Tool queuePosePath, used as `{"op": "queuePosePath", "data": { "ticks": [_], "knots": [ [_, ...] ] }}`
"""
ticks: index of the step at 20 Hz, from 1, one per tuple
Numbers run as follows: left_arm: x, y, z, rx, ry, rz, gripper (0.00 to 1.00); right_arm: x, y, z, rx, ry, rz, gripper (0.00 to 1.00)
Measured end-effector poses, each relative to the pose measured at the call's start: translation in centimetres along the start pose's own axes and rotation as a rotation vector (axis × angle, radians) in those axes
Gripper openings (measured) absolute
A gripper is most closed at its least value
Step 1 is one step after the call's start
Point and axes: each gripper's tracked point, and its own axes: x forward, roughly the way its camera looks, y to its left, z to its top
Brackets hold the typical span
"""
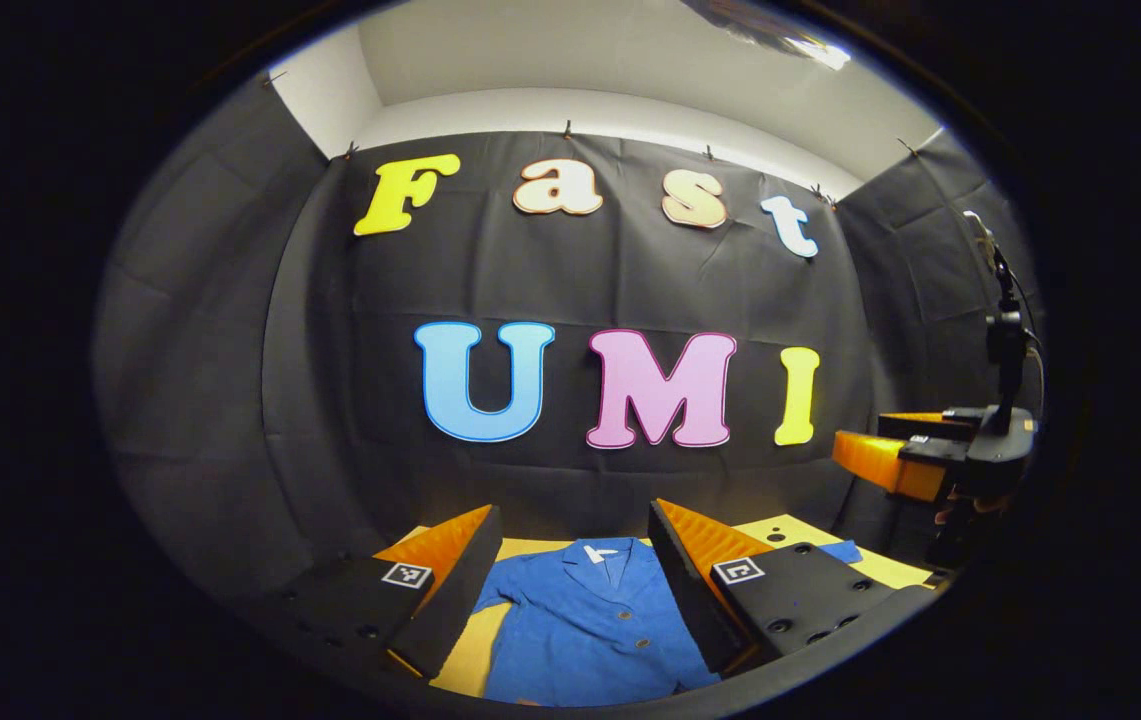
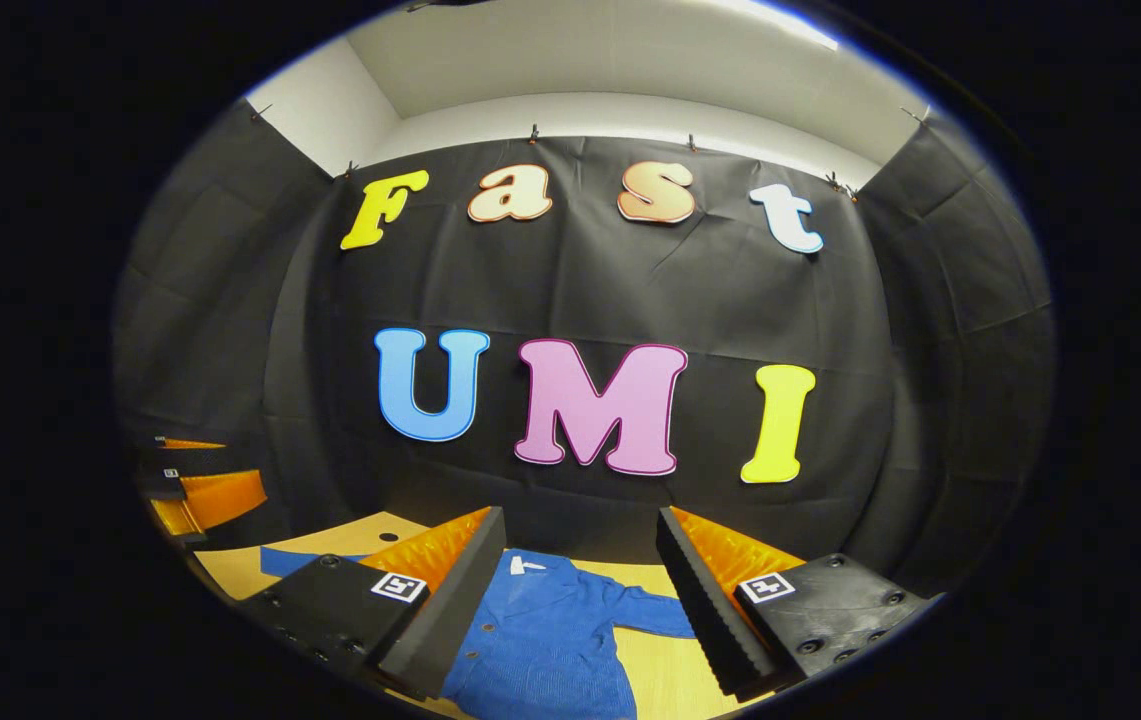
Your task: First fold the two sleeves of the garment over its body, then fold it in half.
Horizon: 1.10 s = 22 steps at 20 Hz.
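Both my claws hang open above the blue jacket.

Soft ribbed cloth, buttoned, lies flat on the yellow table, sleeves spread; my left gripper and right gripper gape wide, holding nothing, well above it.

A yellowish wooden table runs along the bottom of both views. Behind it hangs black cloth, clipped beneath a white wall across the top.
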Motion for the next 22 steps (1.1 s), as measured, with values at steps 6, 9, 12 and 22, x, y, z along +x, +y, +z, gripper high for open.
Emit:
{"op": "queuePosePath", "data": {
  "ticks": [6,9,12,22],
  "knots": [
    [0.3,-1.1,0.1,0.089,0.0,-0.015,0.84,1.4,0.2,-1.4,0.0,0.031,0.019,0.97],
    [0.6,-1.8,-0.4,0.081,0.011,-0.016,0.84,2.4,0.2,-1.9,0.001,0.034,0.03,0.97],
    [0.8,-2.2,-0.6,0.066,0.022,-0.007,0.84,4.1,-0.3,-3.9,0.005,0.07,0.038,0.97],
    [2.0,-1.7,-2.2,0.051,0.091,0.141,0.84,12.2,-7.4,-18.0,-0.103,0.379,0.048,0.96]
  ]
}}
